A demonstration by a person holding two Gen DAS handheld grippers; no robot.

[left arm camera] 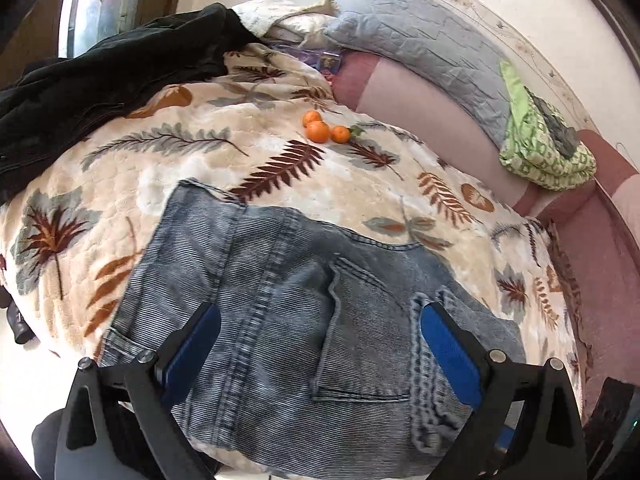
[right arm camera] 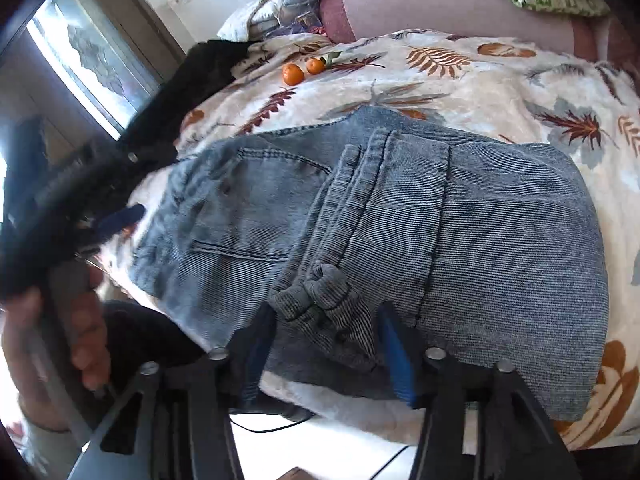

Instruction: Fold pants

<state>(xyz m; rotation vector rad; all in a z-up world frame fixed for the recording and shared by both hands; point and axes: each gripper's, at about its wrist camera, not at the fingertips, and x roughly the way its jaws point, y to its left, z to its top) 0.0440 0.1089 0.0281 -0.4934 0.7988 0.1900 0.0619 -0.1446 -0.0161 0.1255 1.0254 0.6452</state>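
Note:
Faded blue jeans (left arm camera: 288,304) lie folded on a leaf-patterned blanket (left arm camera: 168,152), back pocket up. My left gripper (left arm camera: 320,344) is open above the jeans, its blue pads (left arm camera: 448,344) wide apart and holding nothing. In the right wrist view the jeans (right arm camera: 480,240) lie in a folded stack, hems bunched at the near edge. My right gripper (right arm camera: 326,340) straddles that bunched hem (right arm camera: 320,292) with jaws apart; I cannot tell whether they pinch it. The left gripper (right arm camera: 120,216) shows at the left edge of that view, in a hand.
Three oranges (left arm camera: 320,130) sit on the blanket beyond the jeans. A dark garment (left arm camera: 100,84) is piled at the far left. A grey pillow (left arm camera: 420,44) and green cloth (left arm camera: 540,140) lie along the pink bed edge (left arm camera: 420,112). The bed's near edge drops to the floor (right arm camera: 320,452).

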